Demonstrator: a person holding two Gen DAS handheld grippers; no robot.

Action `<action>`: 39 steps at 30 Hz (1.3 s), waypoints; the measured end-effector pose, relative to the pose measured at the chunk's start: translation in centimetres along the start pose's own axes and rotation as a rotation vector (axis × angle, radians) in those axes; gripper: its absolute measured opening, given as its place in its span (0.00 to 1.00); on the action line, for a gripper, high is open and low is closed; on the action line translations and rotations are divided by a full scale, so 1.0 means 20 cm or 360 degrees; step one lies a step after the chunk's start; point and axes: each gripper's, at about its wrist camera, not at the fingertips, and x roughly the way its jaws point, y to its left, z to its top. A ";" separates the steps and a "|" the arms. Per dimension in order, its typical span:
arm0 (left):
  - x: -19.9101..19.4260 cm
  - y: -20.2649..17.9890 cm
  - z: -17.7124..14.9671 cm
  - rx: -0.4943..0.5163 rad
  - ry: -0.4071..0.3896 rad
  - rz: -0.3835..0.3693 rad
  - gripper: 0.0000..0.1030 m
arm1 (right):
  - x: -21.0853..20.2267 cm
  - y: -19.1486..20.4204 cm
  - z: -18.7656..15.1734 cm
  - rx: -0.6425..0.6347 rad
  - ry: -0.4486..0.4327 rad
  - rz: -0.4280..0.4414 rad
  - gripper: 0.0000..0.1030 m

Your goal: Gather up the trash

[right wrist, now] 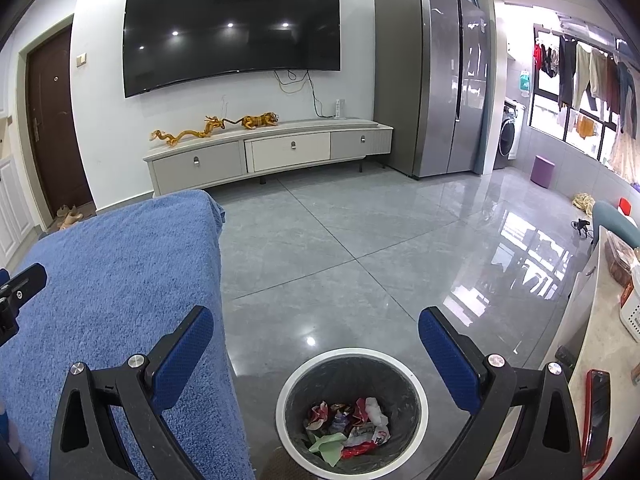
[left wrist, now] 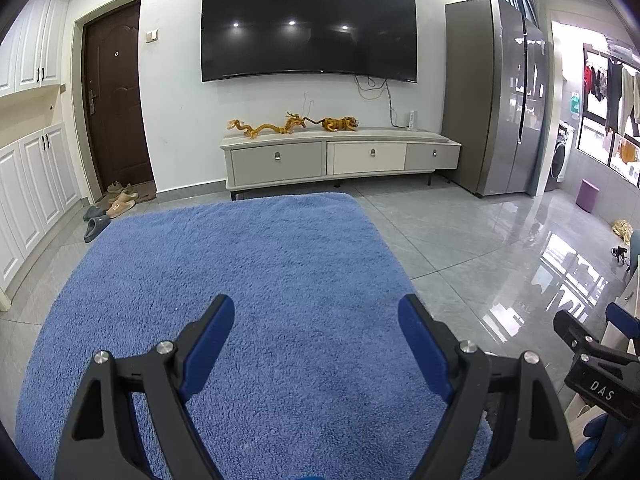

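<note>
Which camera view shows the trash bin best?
The right wrist view: the trash bin stands on the floor between the open right tongs, with wrappers inside. The left wrist view shows none of it.

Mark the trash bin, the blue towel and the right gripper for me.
trash bin (right wrist: pixel 404 364): right wrist view, on its white rim.
blue towel (left wrist: pixel 256 264): left wrist view, middle of its surface.
right gripper (right wrist: pixel 316 334): right wrist view, midway between its open fingertips.
</note>
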 end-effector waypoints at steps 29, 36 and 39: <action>-0.04 -0.03 -0.02 0.0036 -0.0027 -0.0006 0.82 | -0.02 -0.01 0.00 0.0007 -0.0004 -0.0014 1.00; -0.04 -0.03 -0.02 0.0034 -0.0025 -0.0007 0.82 | -0.02 -0.01 0.00 0.0006 -0.0003 -0.0013 1.00; -0.04 -0.02 -0.02 0.0027 -0.0024 -0.0003 0.82 | -0.02 -0.01 0.00 0.0005 -0.0004 -0.0012 1.00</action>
